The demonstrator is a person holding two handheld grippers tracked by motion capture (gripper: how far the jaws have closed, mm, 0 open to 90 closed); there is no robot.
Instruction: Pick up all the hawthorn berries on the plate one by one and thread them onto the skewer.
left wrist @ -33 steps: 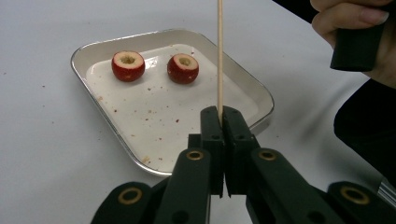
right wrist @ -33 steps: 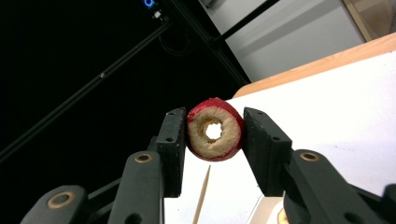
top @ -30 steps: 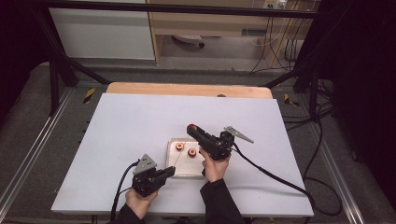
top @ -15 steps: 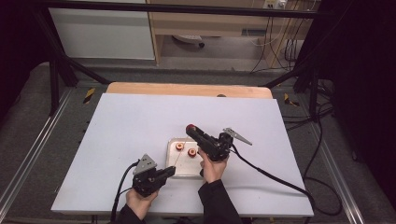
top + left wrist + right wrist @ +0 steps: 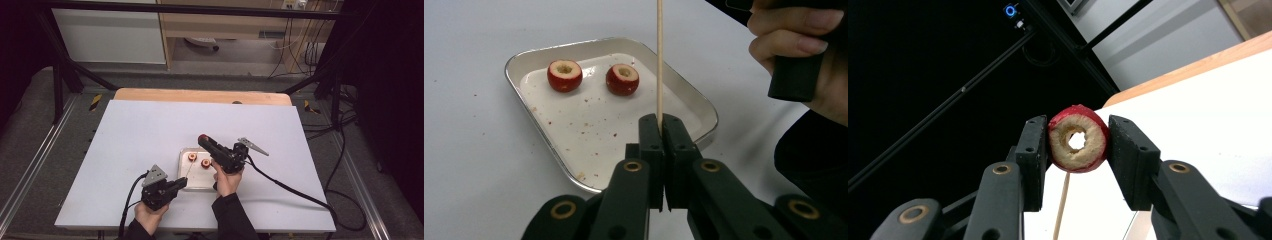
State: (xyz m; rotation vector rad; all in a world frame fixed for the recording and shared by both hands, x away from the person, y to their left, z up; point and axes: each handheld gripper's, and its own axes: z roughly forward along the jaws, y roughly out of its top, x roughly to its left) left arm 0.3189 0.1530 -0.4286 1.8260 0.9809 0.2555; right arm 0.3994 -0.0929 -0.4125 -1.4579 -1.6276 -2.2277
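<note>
right gripper (image 5: pixel 1075 145) clamps a cored red fruit ring (image 5: pixel 1078 144), left gripper (image 5: pixel 663 131) pinches a thin wooden skewer (image 5: pixel 659 60).

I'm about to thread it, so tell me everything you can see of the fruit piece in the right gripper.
The cored fruit piece is a small ring: red skin, pale flesh, a round hole right through. The right gripper clamps it between its jaws, hole facing the camera, raised above the table. The wooden skewer shows just beneath it.

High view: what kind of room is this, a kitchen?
Probably a lab or recording studio, not a kitchen: a white table inside a black frame, cables on the floor, handheld grippers working over a small tray.
</note>
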